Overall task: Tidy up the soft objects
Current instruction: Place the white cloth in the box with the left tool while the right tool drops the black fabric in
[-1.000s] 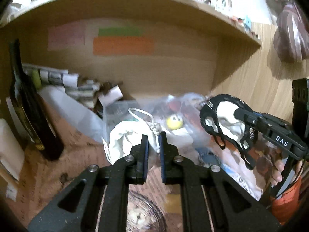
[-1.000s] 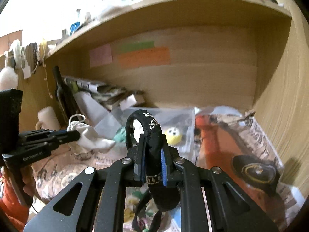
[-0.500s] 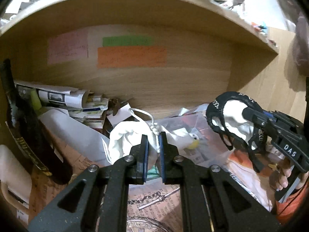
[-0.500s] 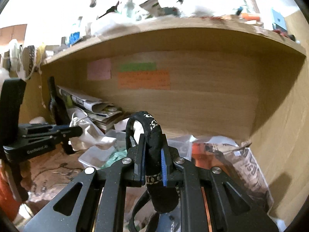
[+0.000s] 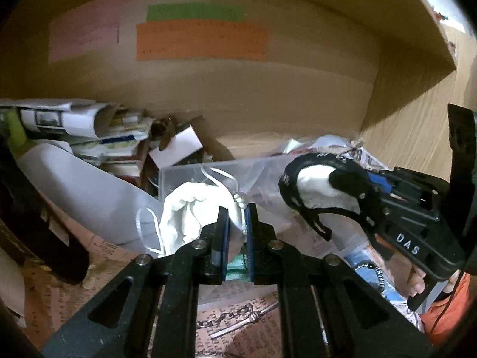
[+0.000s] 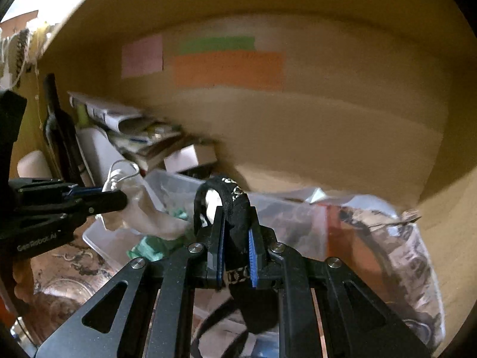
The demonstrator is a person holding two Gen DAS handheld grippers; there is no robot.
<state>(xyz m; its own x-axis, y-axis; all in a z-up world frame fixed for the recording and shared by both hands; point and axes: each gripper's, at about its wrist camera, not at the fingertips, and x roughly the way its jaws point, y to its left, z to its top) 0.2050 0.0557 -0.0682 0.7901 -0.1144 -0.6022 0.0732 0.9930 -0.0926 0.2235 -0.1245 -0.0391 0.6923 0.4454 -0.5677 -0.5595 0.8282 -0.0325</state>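
Both soft things are off the counter and in the air in front of the clear plastic bin [image 5: 208, 173], and the coming move turns on how each one lies relative to that bin's open mouth. The left gripper [image 5: 237, 223] has its fingers [image 5: 222, 238] clamped together on a white drawstring pouch [image 5: 190, 211], pinching it near its gathered neck so the body bulges out to the left of the fingers and the cord loops upward; from the left wrist view the pouch hangs directly over the near wall of the bin, with green fabric [image 6: 149, 247] already lying inside below it. The right gripper [image 6: 235, 238] has its fingers closed on a black strappy item with a white lining [image 5: 316, 185], gripped through the black band, so that its long axis runs upward and forward out of the fingers while loose straps dangle below. In the right wrist view this item sits over the middle of the bin, a crinkled plastic bag [image 6: 381, 238] to its right. My judgement is that the left hand is the nearer to a drop, since the pouch is already above the bin's edge; the right item looks to be above the bin too, though the motion blur there makes its height hard to judge.
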